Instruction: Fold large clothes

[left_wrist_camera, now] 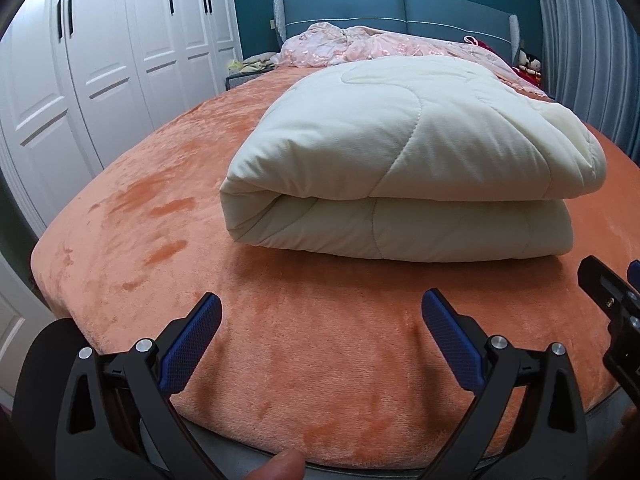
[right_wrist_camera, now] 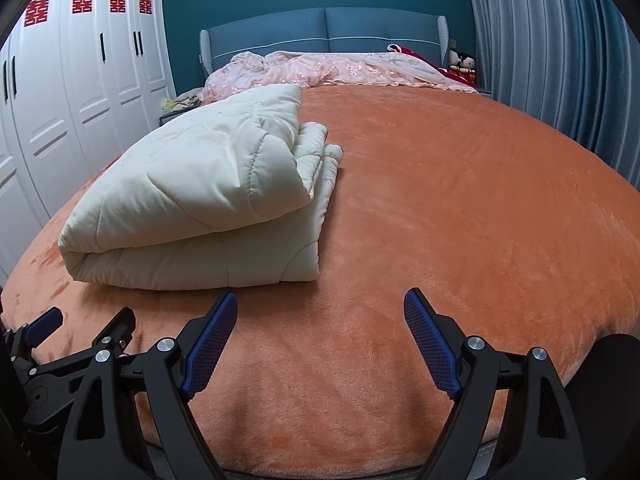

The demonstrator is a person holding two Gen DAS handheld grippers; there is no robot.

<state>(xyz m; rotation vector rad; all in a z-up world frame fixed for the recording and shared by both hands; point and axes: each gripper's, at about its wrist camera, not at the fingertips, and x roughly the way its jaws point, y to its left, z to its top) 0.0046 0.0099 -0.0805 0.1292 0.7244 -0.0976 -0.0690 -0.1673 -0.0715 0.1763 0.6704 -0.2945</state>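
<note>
A cream quilted comforter lies folded in a thick stack on the orange plush bed cover. In the right wrist view the comforter sits to the left on the bed cover, its layered edges facing right. My left gripper is open and empty, held above the foot of the bed, short of the fold. My right gripper is open and empty, just right of the comforter's near corner. The right gripper's tip shows at the left wrist view's right edge; the left gripper shows low left in the right wrist view.
A crumpled pink bedspread lies by the blue headboard. White wardrobe doors stand along the left. Grey curtains hang on the right. Stuffed toys sit at the head's right corner.
</note>
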